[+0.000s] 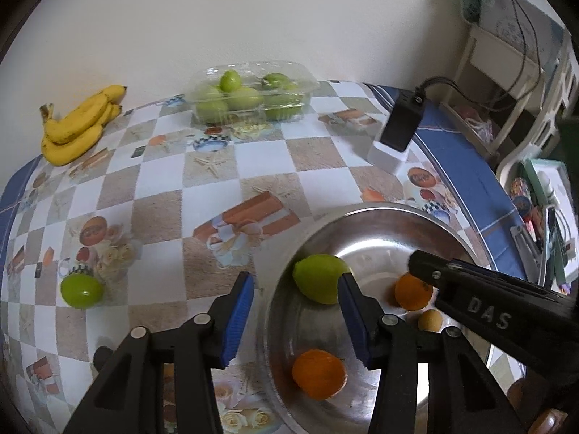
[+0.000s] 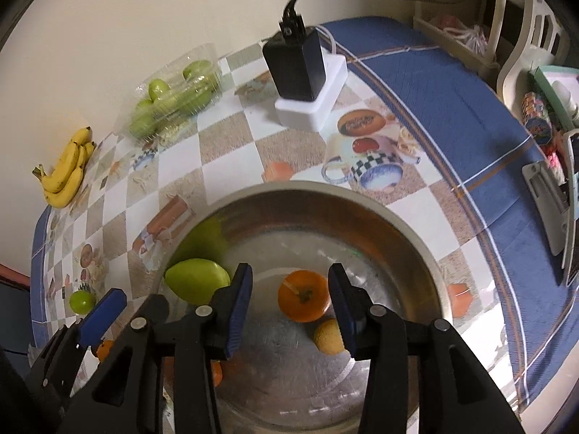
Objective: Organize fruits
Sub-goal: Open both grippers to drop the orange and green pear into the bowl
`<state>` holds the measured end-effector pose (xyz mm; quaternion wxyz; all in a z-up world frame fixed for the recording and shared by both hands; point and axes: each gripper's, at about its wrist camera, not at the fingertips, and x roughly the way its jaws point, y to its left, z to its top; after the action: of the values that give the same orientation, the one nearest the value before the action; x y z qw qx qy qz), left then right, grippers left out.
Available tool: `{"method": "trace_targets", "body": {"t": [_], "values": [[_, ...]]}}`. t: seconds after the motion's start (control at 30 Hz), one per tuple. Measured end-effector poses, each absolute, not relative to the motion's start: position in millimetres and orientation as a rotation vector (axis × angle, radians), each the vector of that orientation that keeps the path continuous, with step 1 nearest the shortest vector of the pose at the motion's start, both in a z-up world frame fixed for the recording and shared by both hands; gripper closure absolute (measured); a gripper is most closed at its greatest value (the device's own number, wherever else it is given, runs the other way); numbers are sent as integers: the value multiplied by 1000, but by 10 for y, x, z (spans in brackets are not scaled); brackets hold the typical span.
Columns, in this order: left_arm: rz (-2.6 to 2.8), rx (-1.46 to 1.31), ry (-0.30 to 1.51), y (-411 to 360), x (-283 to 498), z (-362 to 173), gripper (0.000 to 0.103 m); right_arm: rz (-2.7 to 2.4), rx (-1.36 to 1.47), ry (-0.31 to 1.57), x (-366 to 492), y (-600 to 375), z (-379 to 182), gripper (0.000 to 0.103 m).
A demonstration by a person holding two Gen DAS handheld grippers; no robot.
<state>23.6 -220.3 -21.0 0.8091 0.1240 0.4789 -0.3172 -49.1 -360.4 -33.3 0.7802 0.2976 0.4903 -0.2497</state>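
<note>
Checkered oilcloth table (image 1: pixel 253 166) against a cream wall. Right gripper (image 2: pixel 289 303) spread, empty, hanging over the steel bowl (image 2: pixel 416 238) with an orange (image 2: pixel 304 300) between its fingers. Left gripper (image 1: pixel 295 320) also spread and empty, straddling the bowl's near-left rim. Bowl holds 2 oranges, 1 green mango (image 1: pixel 318 282) and 1 small yellow fruit (image 2: pixel 327 336). Likely mid-sorting. Loose green fruit (image 1: pixel 81 291) sits left on the table: probably next, calling for the left gripper. Bananas (image 1: pixel 77 126) and a boxed green batch (image 1: pixel 249 94) lie far.

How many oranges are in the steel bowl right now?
2. One orange lies mid-bowl between the right gripper's open fingers; the other sits at the near side, below the left gripper. More may be hidden.
</note>
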Motion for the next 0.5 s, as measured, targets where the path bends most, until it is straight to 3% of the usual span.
{"method": "trace_targets", "body": {"t": [0.2,0.3,0.43,0.5], "values": [[-609,221,1041,-2034,383,-158,51,-551,631,1059,-519,-3605,-286,58],[-567,198,1060,-1941,459,-164,50,-556,629,1064,-520,-3612,-302,40],[-499,187,1093,-1829,548,-229,45,-553,613,1080,-502,-3593,-337,37],[-459,191,1105,-1775,592,-272,42,-553,606,1085,-495,-3582,-356,30]]}}
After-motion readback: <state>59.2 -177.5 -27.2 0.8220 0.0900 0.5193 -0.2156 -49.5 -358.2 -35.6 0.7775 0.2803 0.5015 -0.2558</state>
